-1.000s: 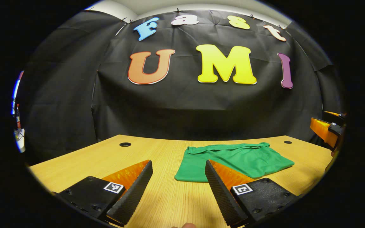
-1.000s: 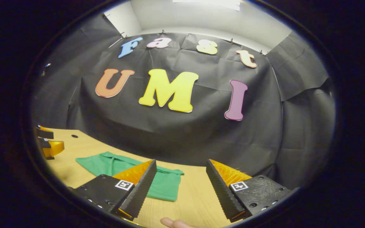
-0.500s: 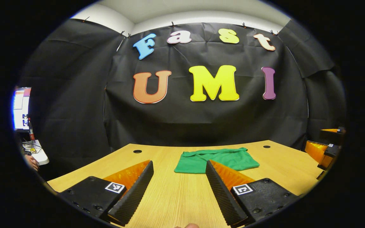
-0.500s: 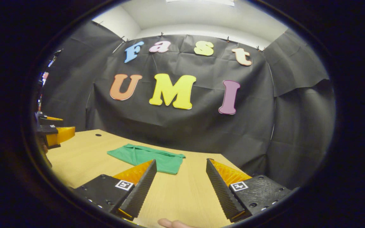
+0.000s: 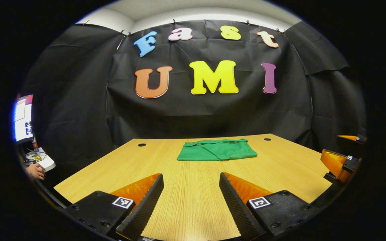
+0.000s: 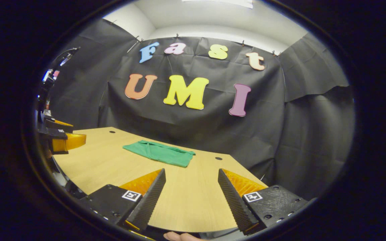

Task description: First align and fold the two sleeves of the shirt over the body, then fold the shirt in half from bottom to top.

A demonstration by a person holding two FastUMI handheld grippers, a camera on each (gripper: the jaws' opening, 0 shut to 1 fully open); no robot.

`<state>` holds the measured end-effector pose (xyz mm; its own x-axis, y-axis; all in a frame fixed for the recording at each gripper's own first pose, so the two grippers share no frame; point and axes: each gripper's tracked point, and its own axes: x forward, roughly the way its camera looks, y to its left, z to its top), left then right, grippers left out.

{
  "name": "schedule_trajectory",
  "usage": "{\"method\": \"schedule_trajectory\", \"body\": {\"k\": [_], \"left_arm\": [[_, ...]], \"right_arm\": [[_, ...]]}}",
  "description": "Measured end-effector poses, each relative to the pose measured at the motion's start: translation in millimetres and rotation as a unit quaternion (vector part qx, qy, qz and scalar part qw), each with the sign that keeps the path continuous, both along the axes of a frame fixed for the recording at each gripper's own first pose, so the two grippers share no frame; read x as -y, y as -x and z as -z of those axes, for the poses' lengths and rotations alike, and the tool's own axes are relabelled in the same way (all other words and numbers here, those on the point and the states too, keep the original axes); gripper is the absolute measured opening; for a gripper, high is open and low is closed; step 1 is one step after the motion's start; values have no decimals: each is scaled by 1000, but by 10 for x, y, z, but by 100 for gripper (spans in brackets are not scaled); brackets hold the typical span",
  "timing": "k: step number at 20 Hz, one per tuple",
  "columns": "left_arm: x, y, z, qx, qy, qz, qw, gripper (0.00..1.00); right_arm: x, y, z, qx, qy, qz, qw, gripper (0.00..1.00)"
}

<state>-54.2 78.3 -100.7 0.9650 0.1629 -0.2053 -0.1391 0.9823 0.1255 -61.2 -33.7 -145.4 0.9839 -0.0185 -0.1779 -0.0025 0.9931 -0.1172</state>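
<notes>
Both claws stand released, fingers spread wide with bare wood showing between them and nothing held. From the left gripper view, the left claw point(image 5: 191, 204) hangs over the near edge of the worktop point(image 5: 193, 187), its two ribbed fingers point(image 5: 142, 211) angled apart at the bottom of the frame. Well beyond it, toward the far side of the worktop and close to the black cloth wall point(image 5: 72, 110), lies the green shirt point(image 5: 217, 150), folded into a flat, compact rectangle with a few soft creases along its far edge. Two small round holes point(image 5: 141, 145) sit in the wooden surface, one on either side of the shirt near the back corners.

At the right rim of that same view the right claw appears off the worktop's right side, apart from the shirt.

In the right gripper view, the right claw point(image 6: 192, 201) hovers near the front right corner of the worktop point(image 6: 186, 204), with the shirt point(image 6: 159, 154) lying ahead and to the left, well apart from its fingers. The left claw point(image 6: 60, 137) shows at the far left edge there, beside the worktop's left side. A fingertip point(image 6: 181, 236) of the person holding the right claw peeks in at the bottom. At the left rim of the left gripper view a hand point(image 5: 35, 171) rests near a lit screen point(image 5: 22, 117).
</notes>
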Motion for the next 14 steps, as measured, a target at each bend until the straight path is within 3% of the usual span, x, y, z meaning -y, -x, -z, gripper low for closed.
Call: {"method": "schedule_trajectory", "body": {"k": [9,14], "left_arm": [[397,45,-156,26,-38,42,998,100],[515,100,-225,50,-27,60,997,100]], "right_arm": [[-22,-19,-187,23,-1,0,1000,95],[51,-3,-39,10,-19,1,1000,95]]}}
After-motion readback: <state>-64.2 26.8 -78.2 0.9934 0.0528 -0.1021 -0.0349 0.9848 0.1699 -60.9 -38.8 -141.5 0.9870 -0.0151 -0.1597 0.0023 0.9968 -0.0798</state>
